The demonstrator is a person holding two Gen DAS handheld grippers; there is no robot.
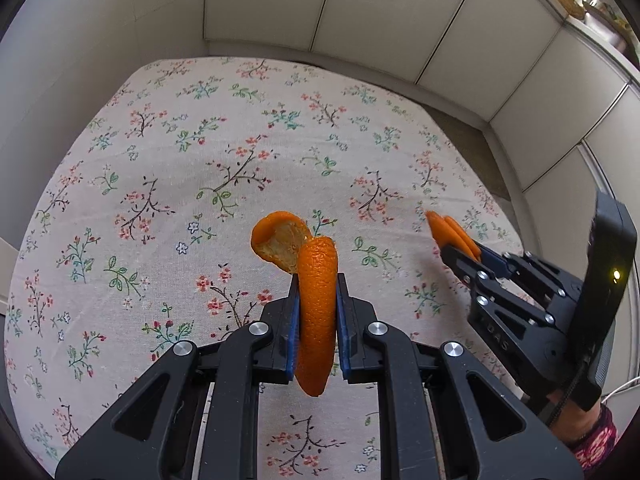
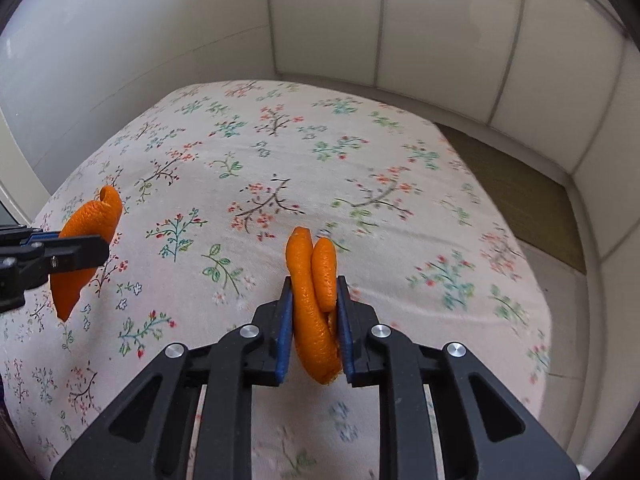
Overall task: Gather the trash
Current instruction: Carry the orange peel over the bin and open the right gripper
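Observation:
My left gripper (image 1: 317,286) is shut on a long curled orange peel (image 1: 314,304) and holds it above the floral tablecloth (image 1: 168,168). The same gripper (image 2: 98,250) and its peel (image 2: 92,236) show at the left edge of the right wrist view. My right gripper (image 2: 314,290) is shut on a folded orange peel (image 2: 314,308), also held above the cloth. In the left wrist view the right gripper (image 1: 448,246) comes in from the right with its peel (image 1: 450,232) between the pads.
The table with the floral cloth (image 2: 360,152) stands against white walls and white cabinet doors (image 1: 380,8). A strip of floor (image 2: 516,200) shows past the table's right edge. A shelf with dishes (image 1: 592,4) sits at the upper right.

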